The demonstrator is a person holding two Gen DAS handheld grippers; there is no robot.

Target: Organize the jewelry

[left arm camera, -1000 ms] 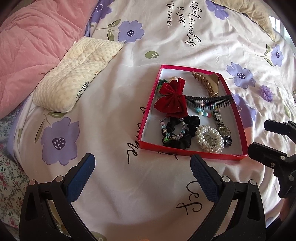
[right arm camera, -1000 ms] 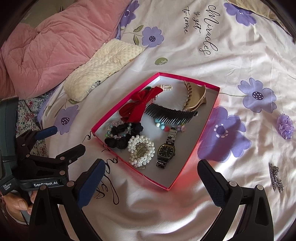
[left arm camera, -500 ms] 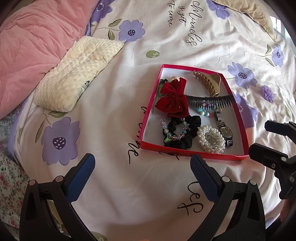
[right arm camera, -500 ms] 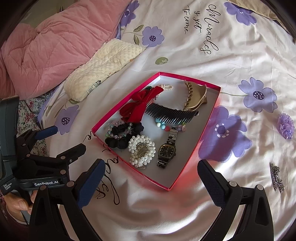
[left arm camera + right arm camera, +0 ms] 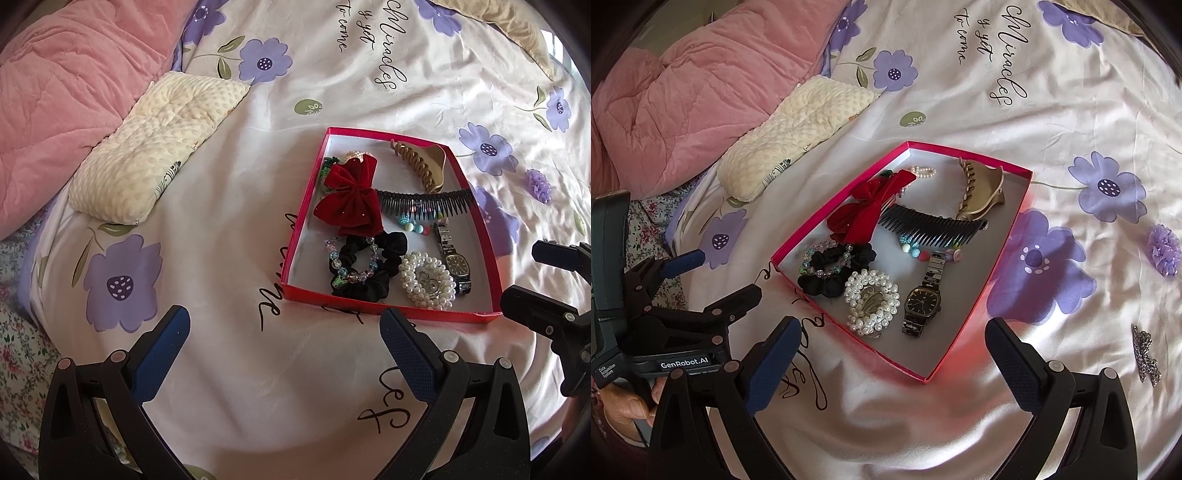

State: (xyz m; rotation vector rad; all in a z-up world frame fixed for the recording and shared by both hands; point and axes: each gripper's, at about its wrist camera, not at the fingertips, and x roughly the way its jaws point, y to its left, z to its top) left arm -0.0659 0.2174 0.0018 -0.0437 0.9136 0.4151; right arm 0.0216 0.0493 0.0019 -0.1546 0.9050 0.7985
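A shallow red tray [image 5: 295, 236] [image 5: 1008, 236] lies on the bed. It holds a red velvet bow [image 5: 351, 206] [image 5: 864, 214], a black comb [image 5: 424, 201] [image 5: 934, 229], a gold claw clip [image 5: 421, 166] [image 5: 982, 192], a black scrunchie [image 5: 365, 269] [image 5: 831, 273], a pearl bracelet [image 5: 426, 282] [image 5: 873, 299] and a watch [image 5: 454, 262] [image 5: 923, 299]. A purple flower clip [image 5: 1163, 249] [image 5: 539, 184] and a silver brooch [image 5: 1145, 356] lie on the sheet right of the tray. My left gripper [image 5: 284, 350] and right gripper [image 5: 894, 354] are open and empty, hovering near the tray's front edge.
A cream dotted pillow [image 5: 155, 147] and a pink quilt [image 5: 55, 92] lie to the left of the tray. The floral sheet [image 5: 240, 369] spreads around it. The left gripper also shows at lower left in the right wrist view [image 5: 713, 284].
Both views have shifted very slightly; the tray and its contents have not moved. Both grippers stay open.
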